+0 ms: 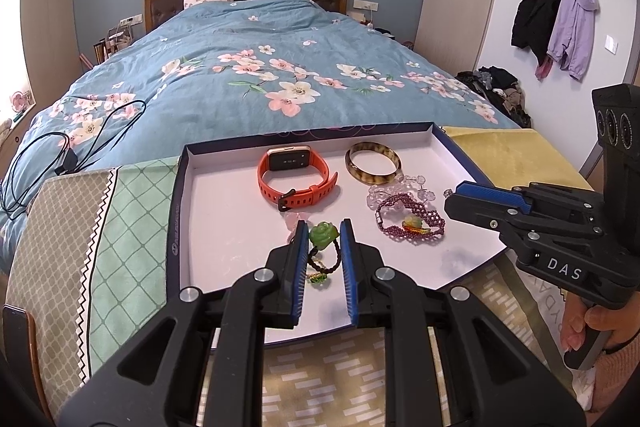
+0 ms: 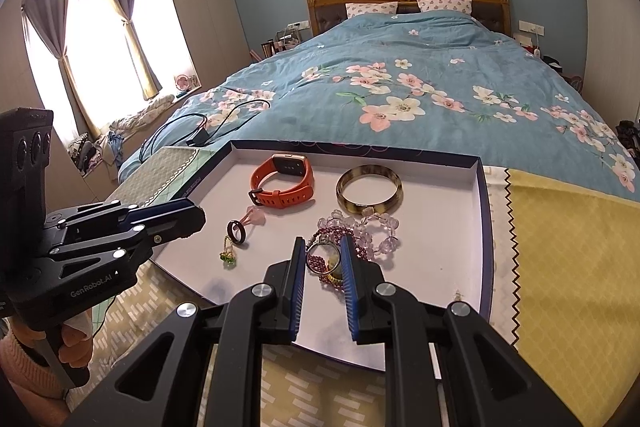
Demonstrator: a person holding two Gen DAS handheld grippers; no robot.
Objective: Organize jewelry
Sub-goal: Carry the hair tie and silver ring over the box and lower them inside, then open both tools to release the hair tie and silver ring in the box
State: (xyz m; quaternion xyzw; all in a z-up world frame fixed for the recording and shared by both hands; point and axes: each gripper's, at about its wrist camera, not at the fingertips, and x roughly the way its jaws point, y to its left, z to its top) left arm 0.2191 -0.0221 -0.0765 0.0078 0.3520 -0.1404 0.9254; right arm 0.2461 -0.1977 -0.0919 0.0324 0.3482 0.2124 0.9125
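A shallow white tray [image 1: 224, 211] with a dark blue rim [image 2: 482, 211] sits on the foot of the bed. In it lie an orange smartwatch [image 1: 296, 175], a tortoiseshell bangle [image 1: 373, 163], a clear bead bracelet [image 1: 400, 189], a purple bead bracelet [image 1: 410, 223] and a dark bead bracelet with a green rose [image 1: 322, 235]. My left gripper [image 1: 324, 227] hovers shut over the near left of the tray, with the rose bracelet lying beyond its tips. My right gripper [image 2: 323, 245] hovers shut over the purple beads [image 2: 320, 263], where a thin silver ring [image 2: 323, 259] shows past its fingers.
The tray rests on a green and beige patterned cloth [image 1: 120, 227] and a yellow cloth [image 2: 560, 247]. A black cable [image 1: 60, 155] lies on the floral duvet [image 1: 260, 75] to the left. Coats [image 1: 556, 23] hang on the right wall. A hand [image 1: 592, 327] holds the right gripper's handle.
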